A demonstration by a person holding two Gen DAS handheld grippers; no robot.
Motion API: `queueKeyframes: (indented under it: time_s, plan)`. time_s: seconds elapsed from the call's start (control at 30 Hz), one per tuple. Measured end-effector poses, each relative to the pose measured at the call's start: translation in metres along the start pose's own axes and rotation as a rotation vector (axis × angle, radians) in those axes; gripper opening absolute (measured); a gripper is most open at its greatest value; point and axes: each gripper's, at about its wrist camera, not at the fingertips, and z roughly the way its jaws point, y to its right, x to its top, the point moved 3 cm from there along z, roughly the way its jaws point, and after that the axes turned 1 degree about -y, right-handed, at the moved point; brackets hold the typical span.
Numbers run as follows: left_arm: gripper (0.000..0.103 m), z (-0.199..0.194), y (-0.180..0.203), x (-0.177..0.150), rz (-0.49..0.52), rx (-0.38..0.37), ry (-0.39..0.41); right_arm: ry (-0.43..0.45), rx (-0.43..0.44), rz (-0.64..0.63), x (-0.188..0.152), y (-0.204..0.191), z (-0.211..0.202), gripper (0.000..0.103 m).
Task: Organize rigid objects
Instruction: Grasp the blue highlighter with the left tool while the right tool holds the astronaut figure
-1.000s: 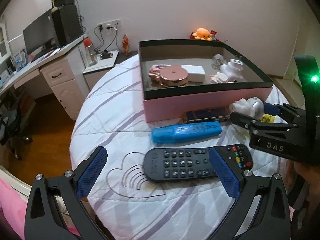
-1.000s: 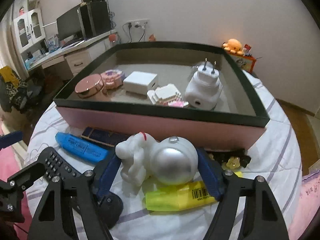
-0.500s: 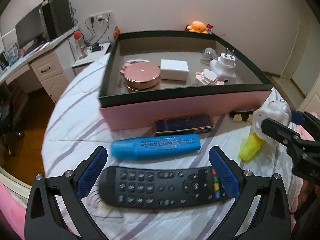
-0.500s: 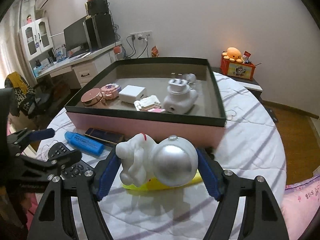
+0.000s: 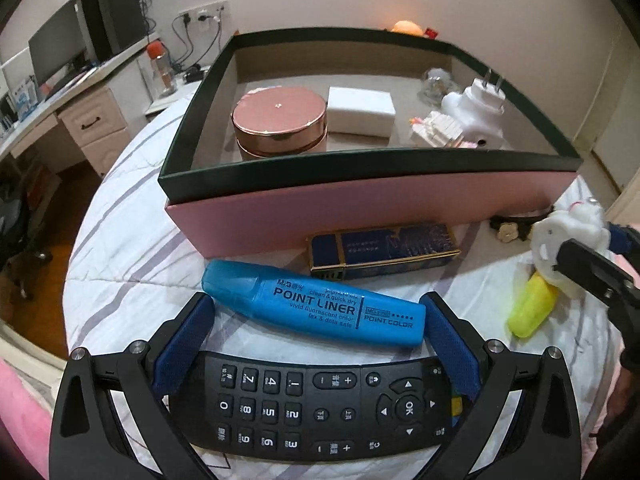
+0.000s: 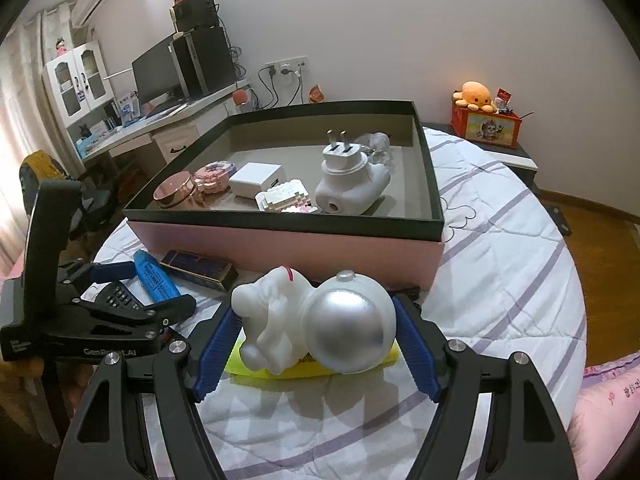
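A pink box with a dark rim (image 5: 360, 204) stands on the round white table and holds a rose-gold jar (image 5: 280, 122), a white block (image 5: 360, 110), a white plug adapter (image 5: 476, 108) and a small brick model (image 5: 440, 128). My left gripper (image 5: 316, 316) is open, its fingers either side of a black remote (image 5: 316, 404), with a blue highlighter (image 5: 316, 308) just beyond. My right gripper (image 6: 316, 332) is shut on a white astronaut figure (image 6: 320, 328), held above a yellow highlighter (image 6: 312, 364). The box also shows in the right wrist view (image 6: 288, 240).
A dark blue flat box (image 5: 384, 248) lies against the pink box's front wall. A small black item with a flower (image 5: 516, 226) lies by the box's right corner. A desk with a monitor (image 6: 160, 76) stands at the left. An orange plush (image 6: 476, 96) sits on a crate.
My left gripper has moved forward and down so the remote now lies between its fingers. My right gripper has lifted and pulled back with the astronaut.
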Motion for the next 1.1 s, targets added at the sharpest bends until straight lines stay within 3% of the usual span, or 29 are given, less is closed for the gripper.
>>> queueKeyframes:
  time_s: [0.03, 0.4, 0.43, 0.47, 0.6, 0.77, 0.9, 1.1]
  plan:
    - [0.096, -0.001, -0.001, -0.001, 0.008, -0.006, 0.006, 0.0, 0.004, -0.001, 0.0, 0.0, 0.0, 0.076]
    - [0.077, -0.018, -0.023, -0.008, -0.019, -0.051, 0.037, 0.002, 0.0, 0.001, 0.0, -0.003, 0.003, 0.076]
    - [0.066, -0.019, -0.026, -0.009, -0.02, -0.051, 0.037, 0.003, -0.001, 0.001, 0.0, -0.003, 0.003, 0.076]
    - [0.062, -0.02, -0.029, -0.011, -0.023, -0.051, 0.031, 0.0, -0.002, -0.001, -0.001, -0.004, 0.003, 0.076]
    - [0.067, -0.024, -0.046, -0.015, -0.071, -0.047, 0.036, -0.003, -0.009, -0.011, -0.002, -0.007, 0.002, 0.076]
    - [0.083, -0.026, -0.07, -0.02, -0.136, -0.015, 0.04, -0.004, -0.016, -0.01, -0.003, -0.008, 0.0, 0.076]
    - [0.083, -0.027, -0.084, -0.02, -0.203, -0.012, 0.033, -0.005, -0.02, -0.013, -0.002, -0.009, 0.0, 0.076]
    - [0.085, -0.016, -0.075, -0.01, -0.18, -0.011, 0.024, -0.01, -0.023, -0.021, -0.001, -0.01, 0.001, 0.076]
